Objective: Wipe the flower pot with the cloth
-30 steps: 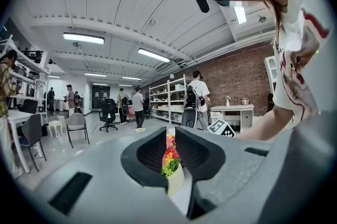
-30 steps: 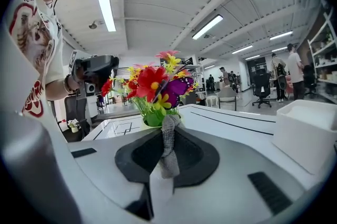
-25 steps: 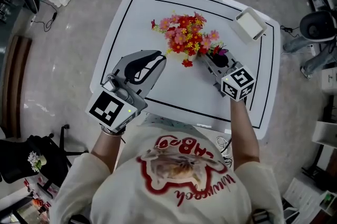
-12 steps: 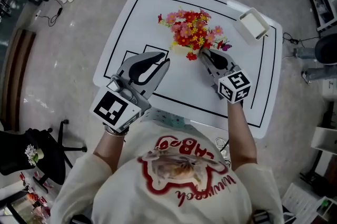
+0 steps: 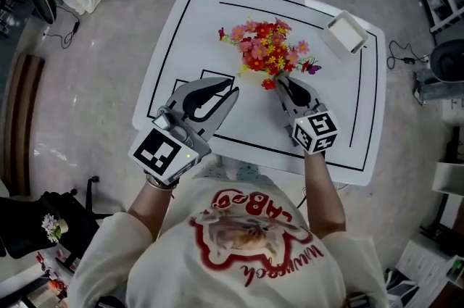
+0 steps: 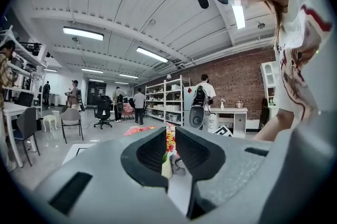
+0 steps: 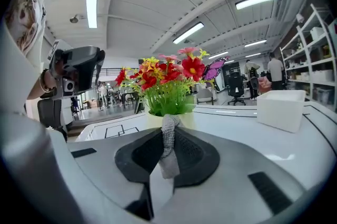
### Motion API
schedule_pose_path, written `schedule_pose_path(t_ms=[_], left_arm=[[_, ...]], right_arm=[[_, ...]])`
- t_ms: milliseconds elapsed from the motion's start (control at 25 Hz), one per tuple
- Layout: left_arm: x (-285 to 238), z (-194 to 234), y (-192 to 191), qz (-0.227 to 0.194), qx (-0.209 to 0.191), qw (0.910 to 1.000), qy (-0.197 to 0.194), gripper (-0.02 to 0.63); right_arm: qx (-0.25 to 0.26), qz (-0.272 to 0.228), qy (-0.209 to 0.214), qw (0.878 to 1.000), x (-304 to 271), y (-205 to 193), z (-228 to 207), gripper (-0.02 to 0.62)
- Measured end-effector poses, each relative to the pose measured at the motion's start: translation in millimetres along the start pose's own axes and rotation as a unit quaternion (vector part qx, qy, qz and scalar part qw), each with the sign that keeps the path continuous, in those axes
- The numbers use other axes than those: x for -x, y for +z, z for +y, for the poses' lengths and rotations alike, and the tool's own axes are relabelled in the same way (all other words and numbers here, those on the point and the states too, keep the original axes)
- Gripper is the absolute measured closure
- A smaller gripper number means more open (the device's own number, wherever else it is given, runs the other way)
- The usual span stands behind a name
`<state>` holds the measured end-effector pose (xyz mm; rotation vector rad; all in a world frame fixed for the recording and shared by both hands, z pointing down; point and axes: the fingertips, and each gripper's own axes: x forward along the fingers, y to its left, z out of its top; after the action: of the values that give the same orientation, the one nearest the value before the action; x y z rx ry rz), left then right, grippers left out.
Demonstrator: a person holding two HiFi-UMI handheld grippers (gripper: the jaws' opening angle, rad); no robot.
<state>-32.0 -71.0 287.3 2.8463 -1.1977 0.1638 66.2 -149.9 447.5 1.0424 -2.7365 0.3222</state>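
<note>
Right gripper [image 7: 167,133] fingers clenched on cloth [image 7: 167,161], flower pot [image 7: 186,119] just ahead, left gripper [image 6: 171,138] fingers slightly apart, empty

Legible text: one item only. The person's shirt [image 5: 250,230] carries red lettering on the chest, seen upside down in the head view; "LAB" is readable, the script line beneath it is not. Both marker cubes [image 5: 165,153] [image 5: 315,132] show square black-and-white code patterns.
</note>
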Motion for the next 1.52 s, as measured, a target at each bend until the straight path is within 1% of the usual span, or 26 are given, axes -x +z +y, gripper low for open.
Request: schedule_pose_path(t_ms=[120, 240, 440, 840, 1120, 1320, 1400, 1520], left_arm=[[4.9, 3.4, -7.0, 0.012, -0.001, 0.9998, -0.019, 0.549], [14.0, 6.8, -14.1, 0.025, -0.002, 0.9991, -0.035, 0.549], [22.9, 19.6, -15.5, 0.021, -0.002, 0.9986, -0.048, 0.549], [41.6, 28.8, -22.9, 0.016, 0.007, 0.9972, -0.073, 0.549], [52.3, 37.3, -25.1, 0.012, 0.013, 0.9964, -0.083, 0.549], [52.8, 36.0, -28.5, 0.013, 0.022, 0.9952, -0.095, 0.549], [52.6, 35.5, -25.0, 0.007, 0.028, 0.9944, -0.101, 0.549], [53.1, 38.1, -19.0, -0.001, 0.026, 0.9943, -0.103, 0.549]], right_arm=[[0.003, -0.001, -0.022, 1.000, -2.1, 0.1, 2.5, 0.552], [-0.005, -0.002, -0.044, 0.999, -2.3, -2.7, 6.5, 0.552], [-0.016, -0.006, -0.077, 0.997, -4.4, -3.0, 8.8, 0.552], [-0.033, -0.007, -0.123, 0.992, -10.4, -4.4, 20.4, 0.552], [-0.033, -0.008, -0.137, 0.990, -15.0, -4.9, 31.6, 0.552], [-0.031, -0.007, -0.137, 0.990, -20.3, -4.2, 40.7, 0.552], [-0.029, -0.007, -0.137, 0.990, -22.1, -3.4, 43.0, 0.552], [-0.029, -0.009, -0.138, 0.990, -24.5, -1.6, 45.7, 0.552]])
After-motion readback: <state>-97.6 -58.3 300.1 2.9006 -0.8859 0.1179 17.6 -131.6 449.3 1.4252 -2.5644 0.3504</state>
